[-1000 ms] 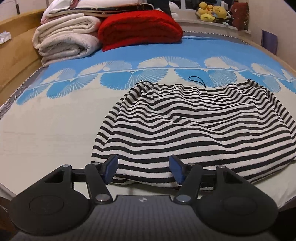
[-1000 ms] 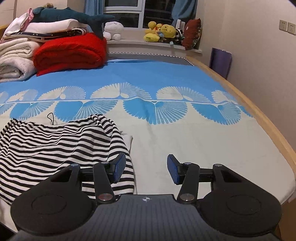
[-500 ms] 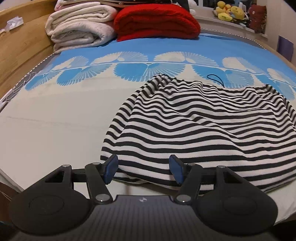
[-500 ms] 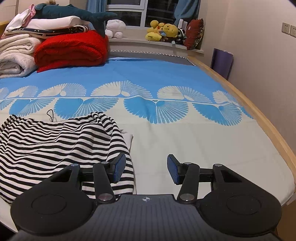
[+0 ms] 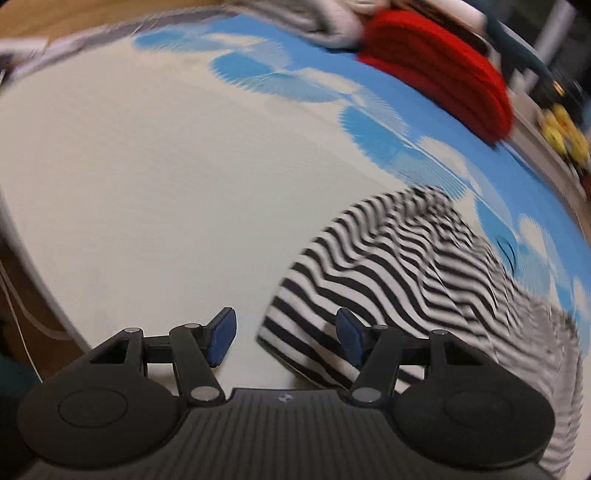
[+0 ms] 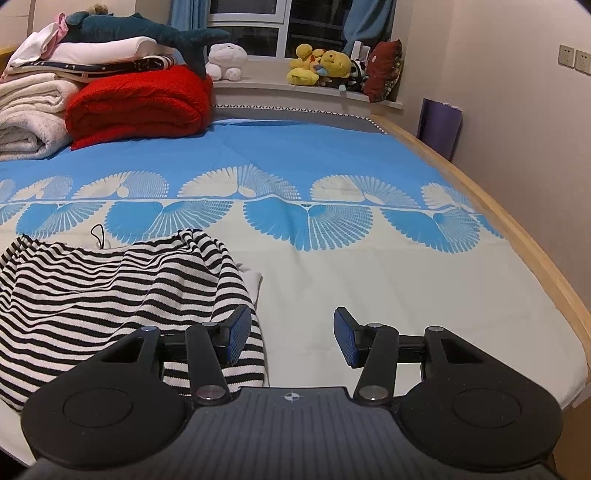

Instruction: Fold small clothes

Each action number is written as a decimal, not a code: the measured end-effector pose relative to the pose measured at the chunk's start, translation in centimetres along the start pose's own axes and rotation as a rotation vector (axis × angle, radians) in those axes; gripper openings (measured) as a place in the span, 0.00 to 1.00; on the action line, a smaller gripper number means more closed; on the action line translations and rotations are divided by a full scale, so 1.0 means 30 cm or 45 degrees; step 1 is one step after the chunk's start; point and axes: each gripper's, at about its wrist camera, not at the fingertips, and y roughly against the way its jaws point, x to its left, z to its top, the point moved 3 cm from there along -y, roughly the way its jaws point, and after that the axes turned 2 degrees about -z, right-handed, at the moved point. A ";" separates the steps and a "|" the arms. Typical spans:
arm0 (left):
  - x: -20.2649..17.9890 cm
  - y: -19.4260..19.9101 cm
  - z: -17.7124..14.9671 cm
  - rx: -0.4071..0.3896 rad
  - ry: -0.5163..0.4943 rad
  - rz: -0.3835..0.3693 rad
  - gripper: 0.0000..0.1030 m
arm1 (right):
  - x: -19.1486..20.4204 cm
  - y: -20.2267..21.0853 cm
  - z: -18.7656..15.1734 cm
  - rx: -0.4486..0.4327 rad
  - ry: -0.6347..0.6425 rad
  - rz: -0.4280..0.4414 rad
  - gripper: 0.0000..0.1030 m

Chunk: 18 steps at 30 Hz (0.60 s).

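On the bed in front of you, a black-and-white striped garment [image 6: 110, 291] lies spread flat on a bedsheet [image 6: 369, 295] that is cream near you and blue with fan-shaped prints further away; the garment sits on the cream part, towards the left in the right wrist view, with a thin black loop of cord [image 6: 98, 234] at its far edge and a bit of white fabric [image 6: 253, 278] peeking out at its far right corner.

Your right gripper [image 6: 292, 339] points down over the near edge of the bed; its blue-padded fingers stand apart with nothing between them; the left pad [image 6: 238, 334] hangs over the garment's near right corner, and the right pad is over bare sheet.

Your left gripper [image 5: 286, 338] shows in a tilted, motion-blurred view; its fingers are also apart and grip nothing; the garment's near left corner lies between the two pads, closer to the right one, while the left pad [image 5: 221, 338] is over bare cream sheet; whether either pad touches the cloth is not clear.

At the far end of the bed sits a folded red blanket [image 6: 138, 105] beside a stack of rolled cream blankets [image 6: 29, 110]; a dark teal plush shark [image 6: 147, 31] rests on the pile; yellow plush toys [image 6: 319, 64] line the window ledge behind.
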 end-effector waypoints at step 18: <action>-0.026 -0.102 -0.025 0.083 0.076 -0.073 0.14 | -0.056 -0.035 0.002 0.042 -0.078 0.021 0.50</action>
